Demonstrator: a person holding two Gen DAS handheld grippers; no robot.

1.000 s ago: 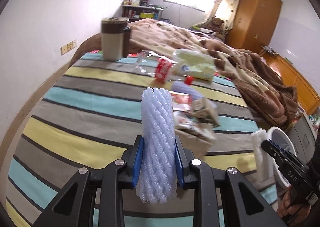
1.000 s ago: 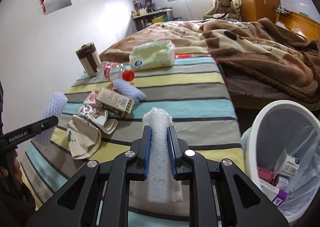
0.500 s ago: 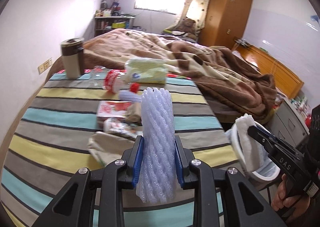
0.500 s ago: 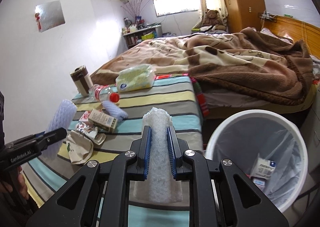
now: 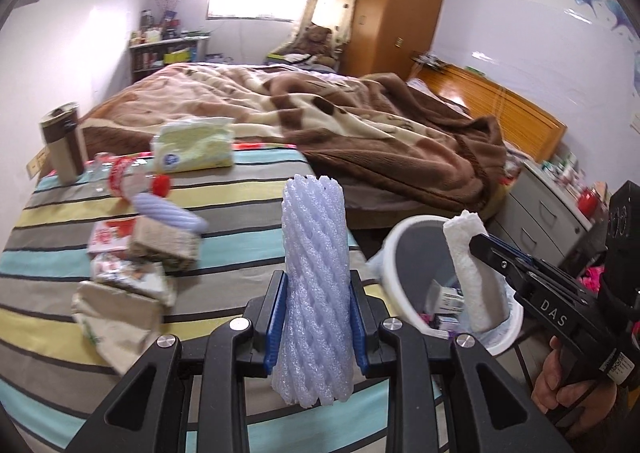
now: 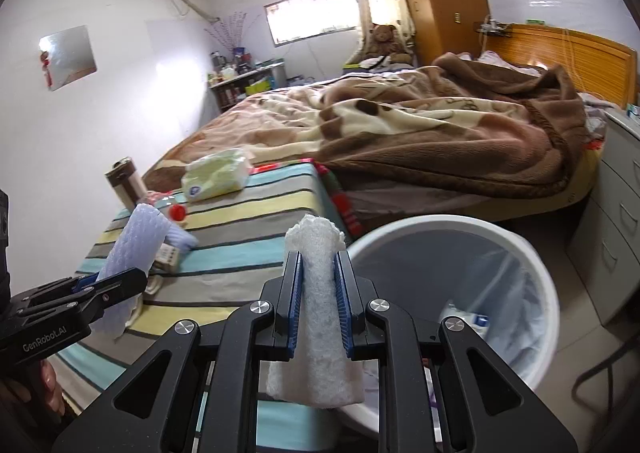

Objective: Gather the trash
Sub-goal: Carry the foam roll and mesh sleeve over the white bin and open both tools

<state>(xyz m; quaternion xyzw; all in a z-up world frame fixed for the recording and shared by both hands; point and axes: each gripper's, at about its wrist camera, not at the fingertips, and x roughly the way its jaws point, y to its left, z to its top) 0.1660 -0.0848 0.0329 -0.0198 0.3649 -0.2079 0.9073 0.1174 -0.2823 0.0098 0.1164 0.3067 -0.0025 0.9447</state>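
Note:
My left gripper (image 5: 316, 293) is shut on a pale blue foam net sleeve (image 5: 314, 253), held upright above the striped table's right edge; it also shows in the right wrist view (image 6: 132, 253). My right gripper (image 6: 316, 285) is shut on a white foam sheet (image 6: 316, 293), held over the near rim of the white lined trash bin (image 6: 532, 265). In the left wrist view the white foam sheet (image 5: 468, 269) stands over the bin (image 5: 400, 237), which holds small boxes.
On the striped table (image 5: 240, 205) lie a second foam sleeve (image 5: 168, 209), a carton (image 5: 164, 249), wrappers (image 5: 120, 281), a red-capped bottle (image 5: 132, 177), a tissue pack (image 5: 192, 149) and a tumbler (image 5: 64, 145). Bed (image 6: 440, 133) behind, drawers (image 6: 616, 221) right.
Both grippers have swung right, away from the table's middle toward the bin. The right gripper's foam now hangs over the bin's rim. Both grips are unchanged.

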